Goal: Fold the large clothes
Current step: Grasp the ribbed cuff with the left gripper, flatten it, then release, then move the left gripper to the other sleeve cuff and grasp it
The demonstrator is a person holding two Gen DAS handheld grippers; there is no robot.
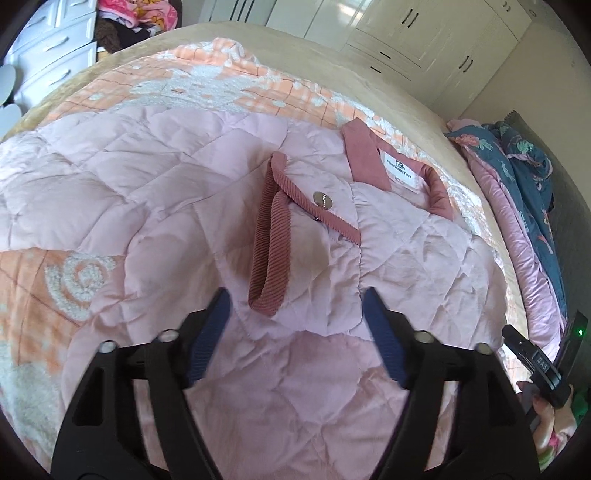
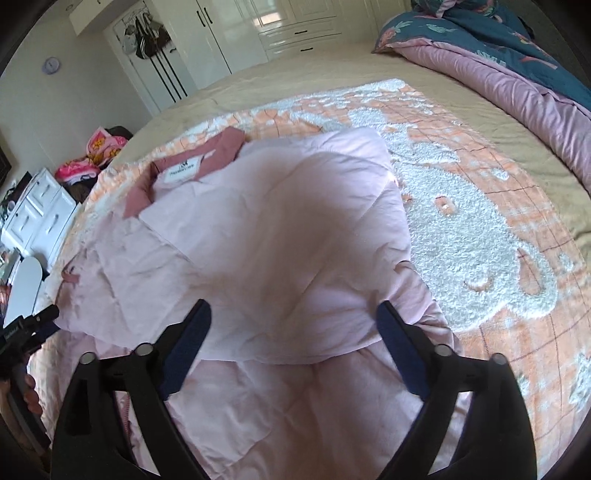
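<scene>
Jacket (image 1: pixel 229 192) on blanket (image 2: pixel 480 236) (bedroom)

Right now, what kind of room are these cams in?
Almost certainly a bedroom. A pink quilted jacket lies spread on a bed's orange blanket, a rumpled duvet sits at the bed's edge, and white wardrobe doors line the wall.
</scene>
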